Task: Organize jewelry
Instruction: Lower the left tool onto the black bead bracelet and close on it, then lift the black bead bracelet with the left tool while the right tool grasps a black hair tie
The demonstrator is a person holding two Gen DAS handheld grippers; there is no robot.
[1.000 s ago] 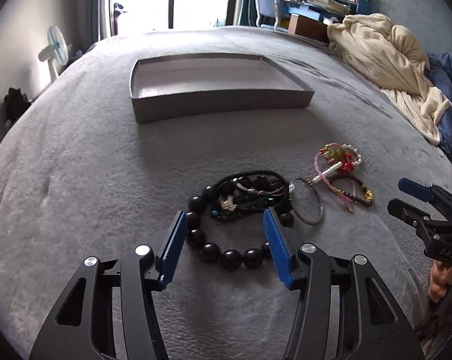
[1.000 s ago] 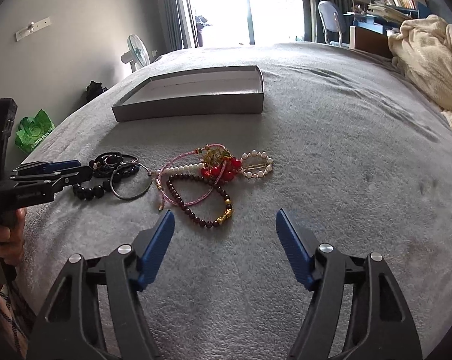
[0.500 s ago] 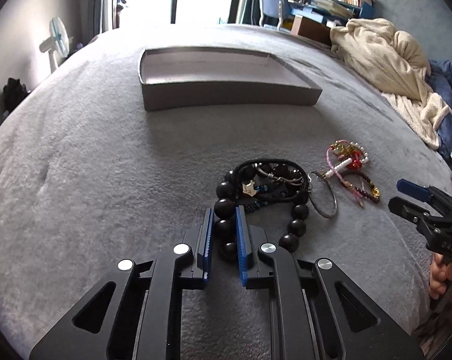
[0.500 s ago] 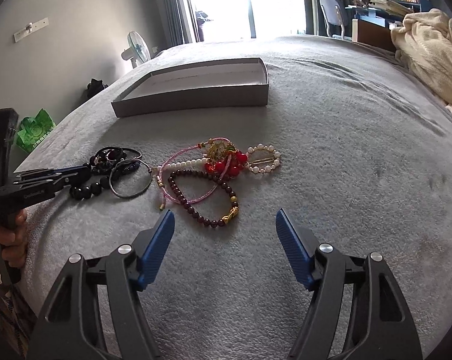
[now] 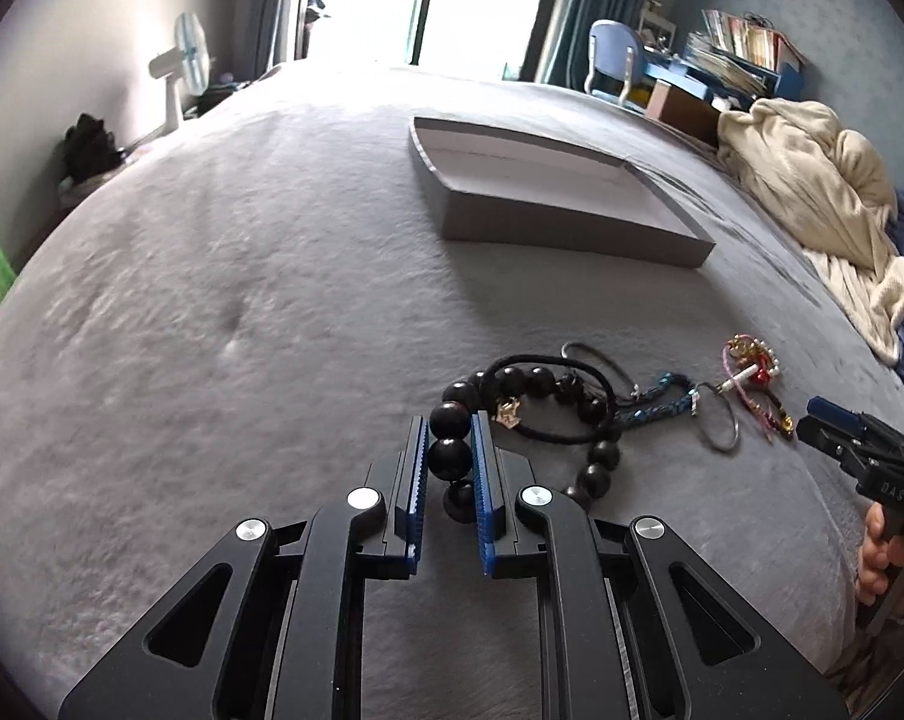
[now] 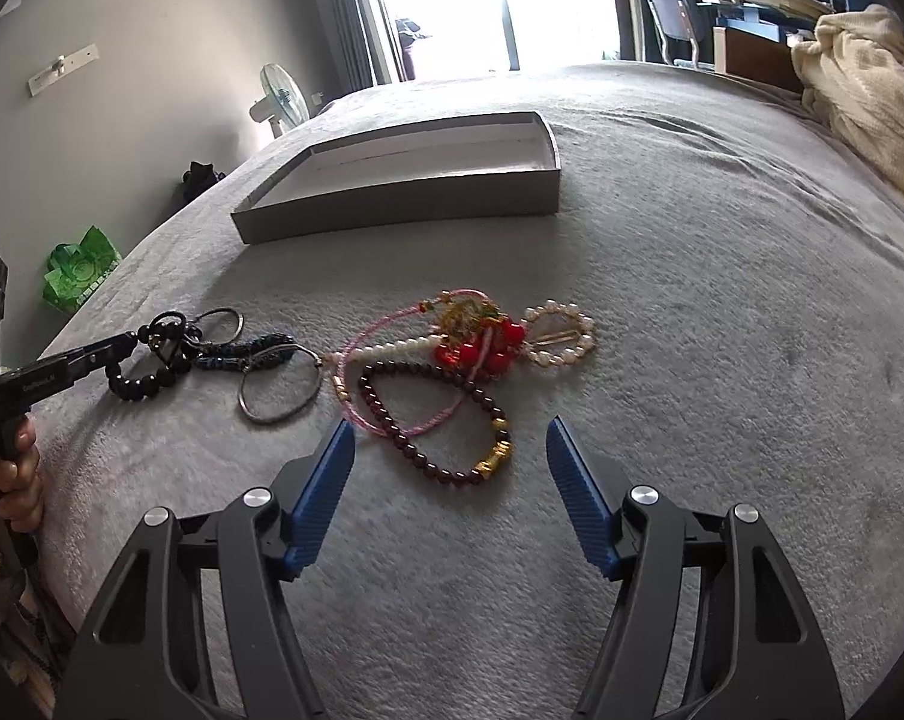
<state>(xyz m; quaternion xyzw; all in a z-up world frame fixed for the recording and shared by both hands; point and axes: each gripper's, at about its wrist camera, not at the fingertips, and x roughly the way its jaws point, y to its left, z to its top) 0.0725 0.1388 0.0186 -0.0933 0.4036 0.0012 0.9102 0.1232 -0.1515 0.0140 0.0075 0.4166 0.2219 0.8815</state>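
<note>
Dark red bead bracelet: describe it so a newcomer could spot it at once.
On the grey bed, in front of the shallow box, lies a jewelry heap. The dark red bead bracelet is nearest the open right gripper; only it has a gold charm.

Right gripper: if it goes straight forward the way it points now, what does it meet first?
Probably the dark red bead bracelet, lying just ahead between the open fingers of the right gripper; depth is uncertain.

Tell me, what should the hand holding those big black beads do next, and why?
Probably lift slowly. The left gripper is shut on the black bead bracelet, but a black cord lies tangled with it, and the grey box sits empty beyond.
</note>
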